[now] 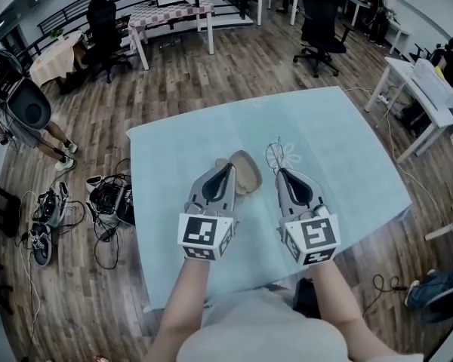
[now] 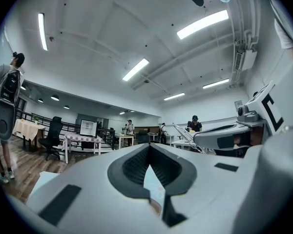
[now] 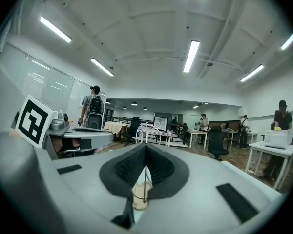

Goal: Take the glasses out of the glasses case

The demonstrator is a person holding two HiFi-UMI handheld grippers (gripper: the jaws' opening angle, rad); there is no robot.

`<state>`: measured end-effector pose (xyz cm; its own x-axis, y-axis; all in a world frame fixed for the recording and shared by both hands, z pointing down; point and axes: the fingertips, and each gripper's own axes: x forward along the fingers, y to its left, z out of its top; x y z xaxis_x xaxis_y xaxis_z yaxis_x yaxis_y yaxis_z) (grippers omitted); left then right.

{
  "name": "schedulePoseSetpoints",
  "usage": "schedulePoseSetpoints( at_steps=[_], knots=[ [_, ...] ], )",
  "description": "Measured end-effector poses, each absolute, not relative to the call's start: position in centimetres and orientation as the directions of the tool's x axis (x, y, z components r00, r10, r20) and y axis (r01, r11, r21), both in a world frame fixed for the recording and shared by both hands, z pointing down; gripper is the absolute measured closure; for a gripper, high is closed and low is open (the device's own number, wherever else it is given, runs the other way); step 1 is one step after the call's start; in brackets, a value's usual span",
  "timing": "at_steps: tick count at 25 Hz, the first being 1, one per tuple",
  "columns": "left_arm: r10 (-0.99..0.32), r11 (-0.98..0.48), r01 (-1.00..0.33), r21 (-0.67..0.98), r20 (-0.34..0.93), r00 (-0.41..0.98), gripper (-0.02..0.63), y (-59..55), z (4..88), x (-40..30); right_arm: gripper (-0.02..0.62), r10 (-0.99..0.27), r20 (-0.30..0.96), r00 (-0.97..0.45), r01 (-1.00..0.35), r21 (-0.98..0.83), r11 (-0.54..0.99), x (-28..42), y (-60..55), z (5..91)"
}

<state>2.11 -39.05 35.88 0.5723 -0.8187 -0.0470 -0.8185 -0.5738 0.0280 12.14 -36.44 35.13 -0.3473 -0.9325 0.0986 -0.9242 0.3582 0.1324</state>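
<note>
Both grippers are lifted above the table with the pale blue cloth (image 1: 174, 157). My left gripper (image 1: 228, 166) is shut on the edge of the tan glasses case (image 1: 247, 176), which hangs open beside its tip. In the left gripper view the left gripper (image 2: 149, 150) shows its jaws meeting, with a sliver of tan low in the gap. My right gripper (image 1: 279, 170) is shut on the thin wire-framed glasses (image 1: 278, 155), held clear of the case and to its right. In the right gripper view the right gripper (image 3: 146, 147) pinches a fine wire, and the glasses (image 3: 145, 130) stick out past the tips.
Cables and boxes (image 1: 109, 198) lie on the wooden floor left of the table. A person (image 1: 26, 108) stands at the far left. A white desk (image 1: 419, 89) is at the right, a black office chair (image 1: 321, 29) and a checked table (image 1: 170, 13) behind.
</note>
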Motion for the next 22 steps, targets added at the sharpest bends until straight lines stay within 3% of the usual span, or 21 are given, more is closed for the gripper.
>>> schedulePoseSetpoints(
  at_steps=[22],
  knots=[
    [-0.792,-0.609,-0.793,0.013,-0.059,0.607,0.598,-38.6,34.5,3.5,0.588,-0.930,0.081,-0.358,-0.915,0.166,0.367,11.8,-35.9,34.1]
  ],
)
